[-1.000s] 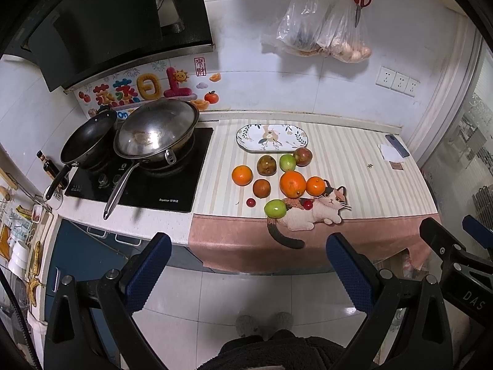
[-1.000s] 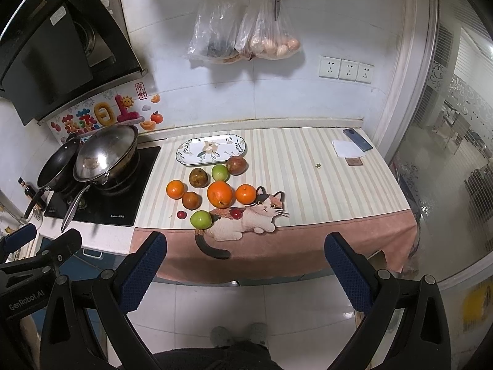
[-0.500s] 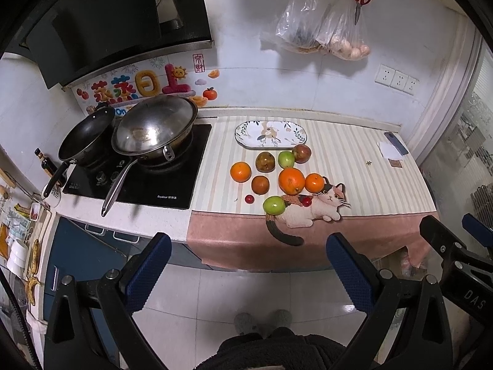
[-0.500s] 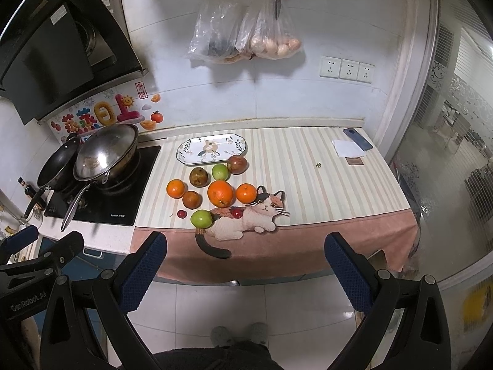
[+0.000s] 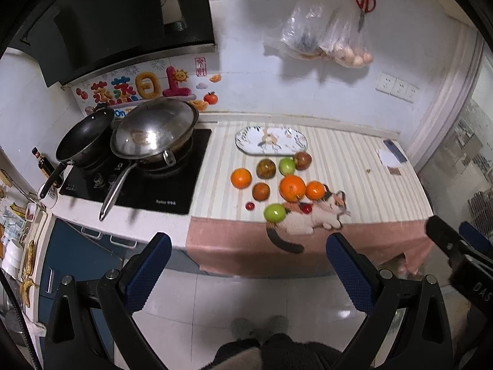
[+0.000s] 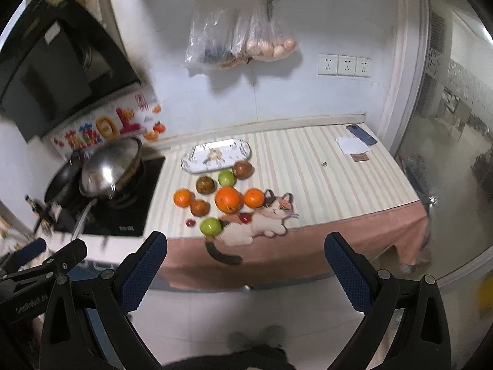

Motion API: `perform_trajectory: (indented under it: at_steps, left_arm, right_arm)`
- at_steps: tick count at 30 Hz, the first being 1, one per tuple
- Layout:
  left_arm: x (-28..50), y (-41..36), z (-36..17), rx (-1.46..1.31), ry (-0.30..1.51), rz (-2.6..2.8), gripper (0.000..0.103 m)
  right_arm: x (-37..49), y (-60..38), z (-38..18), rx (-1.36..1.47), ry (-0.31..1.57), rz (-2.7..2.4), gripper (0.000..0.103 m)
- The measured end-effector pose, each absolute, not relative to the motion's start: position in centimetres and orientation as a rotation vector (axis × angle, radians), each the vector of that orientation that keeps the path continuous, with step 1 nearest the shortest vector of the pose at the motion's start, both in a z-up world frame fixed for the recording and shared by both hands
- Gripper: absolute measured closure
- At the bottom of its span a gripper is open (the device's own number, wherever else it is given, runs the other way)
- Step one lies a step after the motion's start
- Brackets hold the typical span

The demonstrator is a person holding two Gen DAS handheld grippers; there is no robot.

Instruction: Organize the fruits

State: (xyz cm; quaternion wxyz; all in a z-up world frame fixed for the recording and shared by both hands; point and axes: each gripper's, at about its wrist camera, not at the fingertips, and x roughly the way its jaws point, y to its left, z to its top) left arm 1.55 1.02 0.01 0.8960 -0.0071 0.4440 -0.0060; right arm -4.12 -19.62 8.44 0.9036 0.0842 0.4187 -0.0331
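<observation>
Pans sit at the far left of the worktop [image 5: 354, 154]: a black frying pan [image 5: 83, 138] and, just right of it, a steel wok [image 5: 154, 132] on the black hob [image 5: 160, 185]. Right of the hob, on the striped cloth, an oval patterned plate [image 5: 271, 140] lies bare at the far side. Near of it the fruits cluster: a small orange [image 5: 241, 178] leftmost, then a brownish fruit [image 5: 265, 168], another brownish one [image 5: 261, 191] nearer, a green apple [image 5: 287, 166], a reddish apple [image 5: 302, 160] touching the plate's near edge, a large orange [image 5: 292, 187] and a smaller orange [image 5: 315, 190] beside it. Nearest the worktop edge lie a small red fruit [image 5: 250, 206], a second green apple [image 5: 274, 212] and another small red fruit [image 5: 306, 208] on the cat-shaped mat [image 5: 311, 219]. At the far right, a phone [image 6: 361, 134] rests beside paper. Both tools hang well back over the floor, apart from the fruits: the left tool [image 5: 246, 265] spread wide and holding nothing, the right tool [image 6: 245, 265] likewise wide and unladen.
</observation>
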Motion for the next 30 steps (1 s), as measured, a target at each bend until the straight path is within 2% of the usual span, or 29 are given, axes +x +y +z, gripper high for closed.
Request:
perform_trajectory:
  at_steps: [5,12,25,30]
  left_arm:
    - [5.1,3.5,-1.6,-0.027,0.886,0.060,0.000]
    - [12.1,6.4,-6.5,-0.049,0.995,0.108,0.000]
    - [29.2,6.7,-20.2,-0.101,1.348,0.184,0.000]
    - [34.8,6.6,-26.1,-0.169,1.496,0.169,0.002]
  right_arm:
    - [-2.0,-19.6,6.3,0.195,0.836,-0.079,0.000]
    - [4.4,-19.4,0.8,0.252,0.924,-0.029,0.000]
    - [25.0,-20.1,-16.7,0.299,1.249,0.123,0.000]
    - [30.6,-18.4,-23.1,0.272,1.383,0.197,0.004]
